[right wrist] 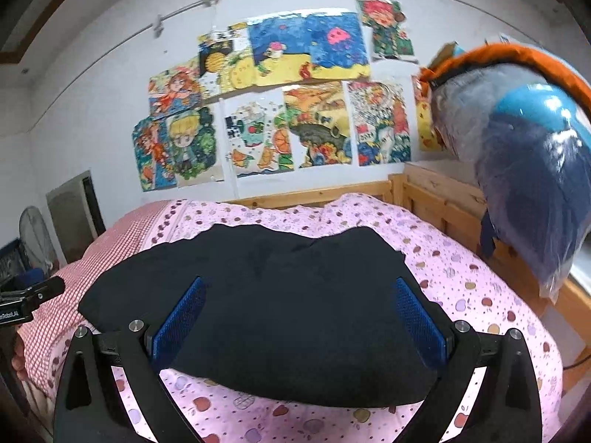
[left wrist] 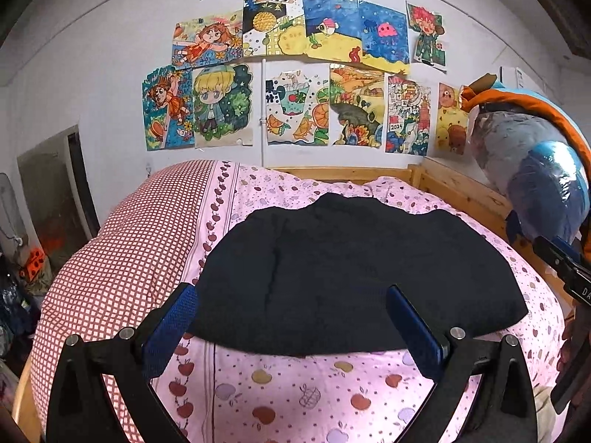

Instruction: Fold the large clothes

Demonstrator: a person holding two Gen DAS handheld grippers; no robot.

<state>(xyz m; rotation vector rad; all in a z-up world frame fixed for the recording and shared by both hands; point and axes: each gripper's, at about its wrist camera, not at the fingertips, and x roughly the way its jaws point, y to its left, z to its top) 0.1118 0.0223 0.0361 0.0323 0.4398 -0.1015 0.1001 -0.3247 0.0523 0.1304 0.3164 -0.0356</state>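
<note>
Nearest the lens in the left wrist view, the left tool (left wrist: 291,317) stands wide open with its blue pads spread to either side of the lower centre of the frame, holding nothing. The right tool (right wrist: 299,313) is likewise spread wide and empty in its own view. Both hover above the near hem of the black garment (left wrist: 332,269), which lies fairly flat across the middle of the frame on the pink apple-print quilt (left wrist: 295,387) of the bed; whether the pads touch the cloth cannot be told. A red checked pillow (left wrist: 122,258) sits at centre left, the wooden bed frame (left wrist: 461,192) at upper right, children's drawings (left wrist: 295,74) on the wall above, and a plastic-wrapped bundle (left wrist: 535,170) at the right edge.

The garment looks already compacted into a rough rectangle, so I judge a fold to be about to begin, with no grasp yet made. The next move calls for each tool to drop onto a near corner, pinch the full thickness, and carry the edge evenly toward the far side.
</note>
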